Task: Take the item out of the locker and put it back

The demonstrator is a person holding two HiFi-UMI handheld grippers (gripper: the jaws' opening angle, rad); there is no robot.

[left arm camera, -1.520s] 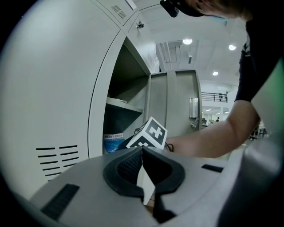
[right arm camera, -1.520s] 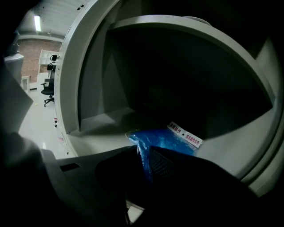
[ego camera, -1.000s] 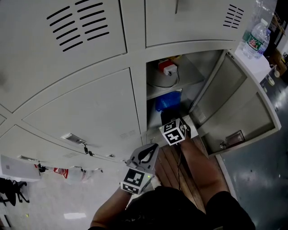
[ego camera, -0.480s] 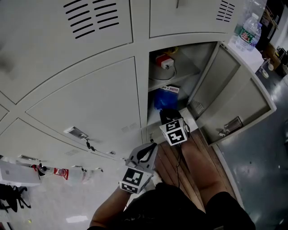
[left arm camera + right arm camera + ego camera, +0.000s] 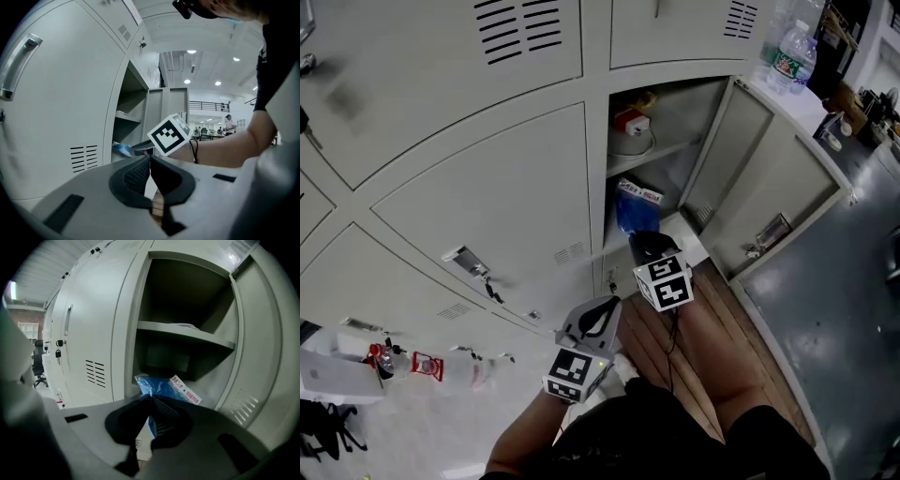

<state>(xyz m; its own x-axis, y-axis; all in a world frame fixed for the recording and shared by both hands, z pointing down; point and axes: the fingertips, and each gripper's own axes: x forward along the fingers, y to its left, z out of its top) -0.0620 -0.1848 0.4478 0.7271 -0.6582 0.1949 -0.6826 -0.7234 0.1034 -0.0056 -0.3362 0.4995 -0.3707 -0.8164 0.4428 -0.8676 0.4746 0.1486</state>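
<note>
Lockers (image 5: 478,178) in pale grey fill most of what we see from the head view, their vented doors shut. One locker (image 5: 680,117) stands open, and we place everything else by it. Its door (image 5: 769,178) swings out to the right of the locker. Below the locker a strip of wood floor (image 5: 722,347) runs under our arms. Inside the locker a shelf (image 5: 661,150) splits it into an upper and a lower compartment. On the shelf lies a white thing with a red piece on top (image 5: 630,127), which we cannot make out further.

Our right hand-held gripper (image 5: 645,239) reaches to the mouth of the locker's lower compartment, its marker cube on the side nearer us. In the right gripper view its jaws are clenched with a corner of the blue bag (image 5: 159,386) pinched between them, so it is grasping the bag. The bag has a white label strip along one edge. It sits at the front of the locker's lower compartment, under the shelf.

Our left hand-held gripper (image 5: 609,307) hangs below and to the left of the locker, in front of the shut door beside it, apart from the bag. In the left gripper view its jaws are pressed together with nothing between them.

Bottles (image 5: 789,52) with green labels stand on a white surface up and to the right of the locker, beyond its door.
</note>
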